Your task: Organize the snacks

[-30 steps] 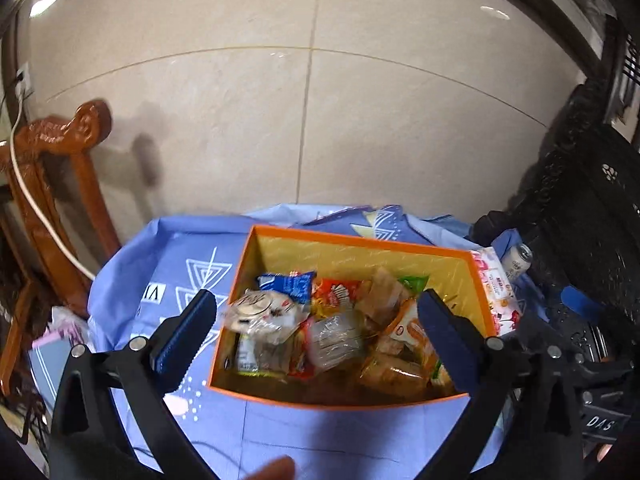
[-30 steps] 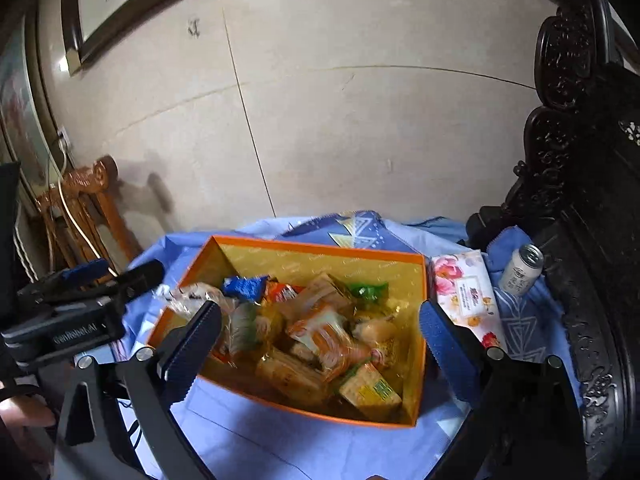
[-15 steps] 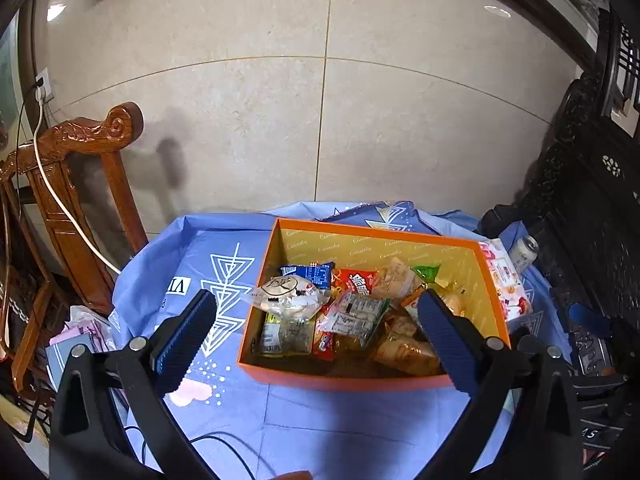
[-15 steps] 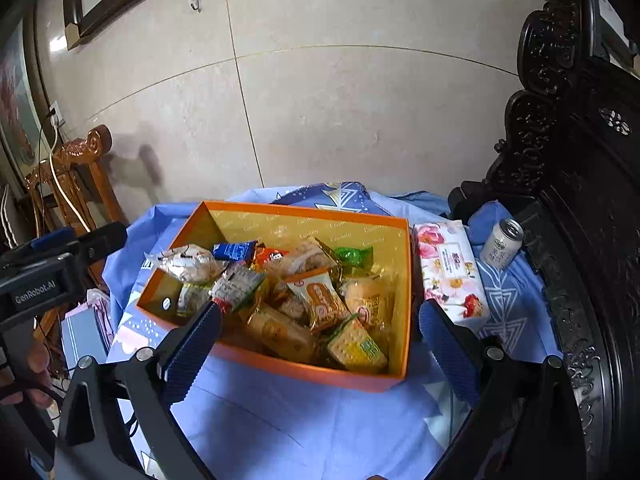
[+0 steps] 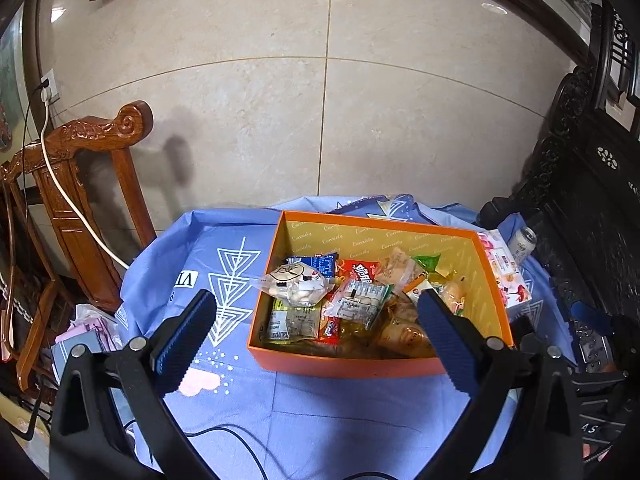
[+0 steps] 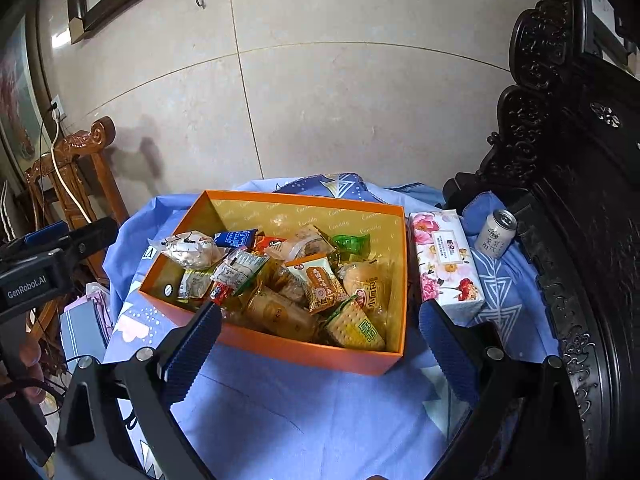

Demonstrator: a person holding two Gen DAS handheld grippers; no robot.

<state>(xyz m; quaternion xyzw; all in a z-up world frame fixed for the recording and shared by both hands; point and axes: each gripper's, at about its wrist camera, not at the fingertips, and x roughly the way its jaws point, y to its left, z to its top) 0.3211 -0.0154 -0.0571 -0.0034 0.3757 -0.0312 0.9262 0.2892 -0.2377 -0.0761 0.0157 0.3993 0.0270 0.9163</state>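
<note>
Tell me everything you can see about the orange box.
The orange box is an open, lidless rectangular carton, seemingly cardboard, orange outside with a yellow-gold printed lining. It sits flat on the blue cloth, heaped with wrapped snacks; a clear bag overhangs its left rim. A floral tissue pack lies along its right side, very close or touching. Both grippers are open and clear of it.
</note>
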